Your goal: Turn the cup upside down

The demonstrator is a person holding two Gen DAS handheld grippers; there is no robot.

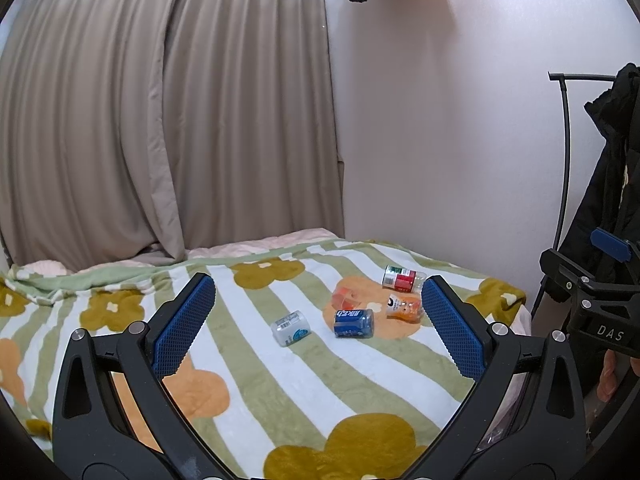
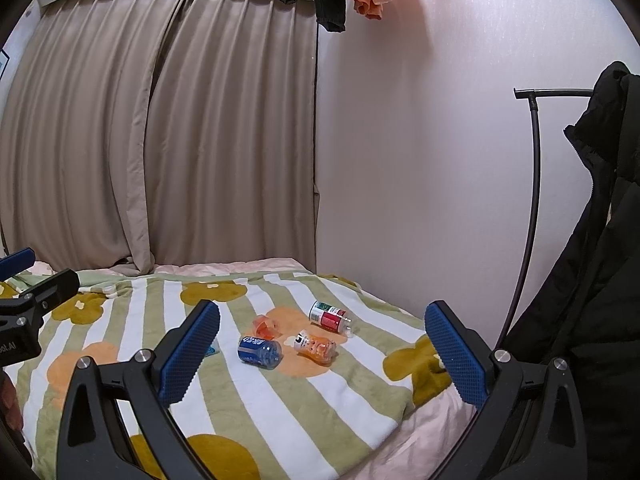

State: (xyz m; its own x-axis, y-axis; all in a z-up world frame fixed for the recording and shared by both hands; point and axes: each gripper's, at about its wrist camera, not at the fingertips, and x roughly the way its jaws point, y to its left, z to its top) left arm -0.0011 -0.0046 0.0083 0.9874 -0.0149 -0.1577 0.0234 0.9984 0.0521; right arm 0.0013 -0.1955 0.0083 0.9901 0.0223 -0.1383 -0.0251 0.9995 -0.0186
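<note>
bed: striped flower blanket (image 1: pixel 256 392) over a mattress, with a beige curtain (image 1: pixel 160 120) behind, a pale wall to the right, and a dark coat on a rack (image 1: pixel 616 184) at the far right.
cup: the small see-through orange cup (image 1: pixel 344 297) is on the blanket's orange flower patch, and looks tipped on its side rather than standing. you can't make out its mouth or long axis at this range.
neighbours: blue bottle (image 1: pixel 354 323) just in front of the cup, orange bottle (image 1: pixel 404 307) just to its right, red-and-white bottle (image 1: pixel 402 279) behind that, white bottle (image 1: pixel 291 328) off to the left. all four lie on their sides.
left gripper (image 1: pixel 318 284): jaws wide apart, nothing between them, held above the near part of the bed. the cup is ahead and a little right of your centre line.
right gripper (image 2: pixel 323 312): jaws also spread and empty. from here the cup is ahead and clearly left of centre, near the left finger.
nearer hand: neither is plainly closer, but your left looks better lined up.
stage: the reach has not begun, and the cup is well apart from both grippers.
watch: the blue bottle sits between you and the cup, so come in over it, not through it.
</note>
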